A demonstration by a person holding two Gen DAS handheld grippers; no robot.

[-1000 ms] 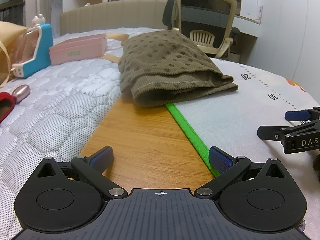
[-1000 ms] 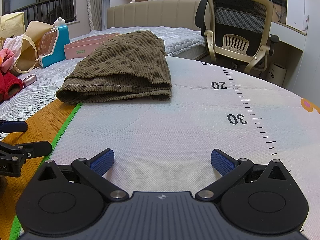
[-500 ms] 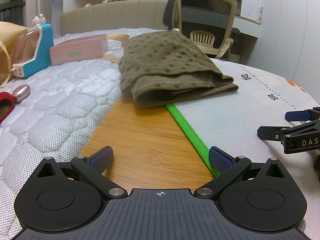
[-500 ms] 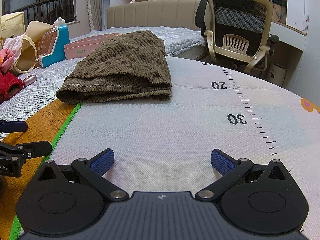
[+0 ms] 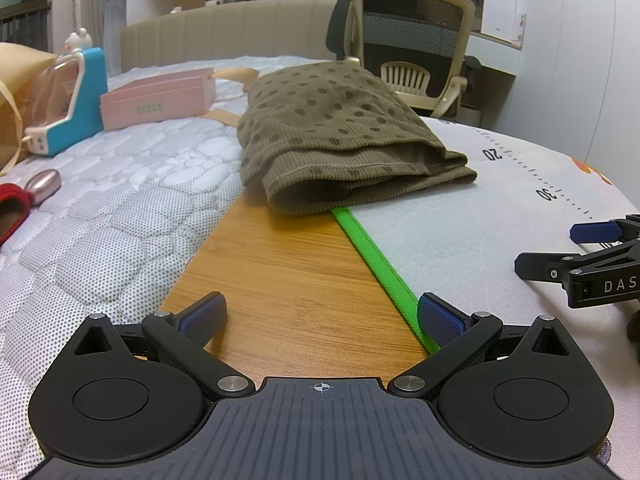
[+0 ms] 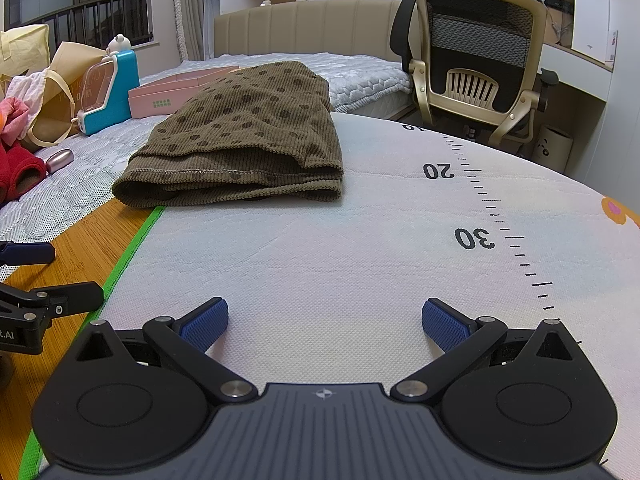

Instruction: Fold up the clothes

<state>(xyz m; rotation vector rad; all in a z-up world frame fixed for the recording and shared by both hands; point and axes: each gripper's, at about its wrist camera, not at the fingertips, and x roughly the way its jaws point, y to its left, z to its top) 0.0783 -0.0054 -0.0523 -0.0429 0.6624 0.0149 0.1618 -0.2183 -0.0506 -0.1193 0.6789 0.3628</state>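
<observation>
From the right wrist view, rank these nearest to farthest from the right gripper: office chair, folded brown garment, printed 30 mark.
1. printed 30 mark, on the mat, ahead right of the right gripper.
2. folded brown garment, ahead left, across the mat's green edge.
3. office chair, far right, beyond the mat.

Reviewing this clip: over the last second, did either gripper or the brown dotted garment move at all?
Nothing visibly changed. The folded brown dotted garment lies where it was across the mat's green edge, and the left gripper and right gripper rest in place, jaws open and empty.
</observation>
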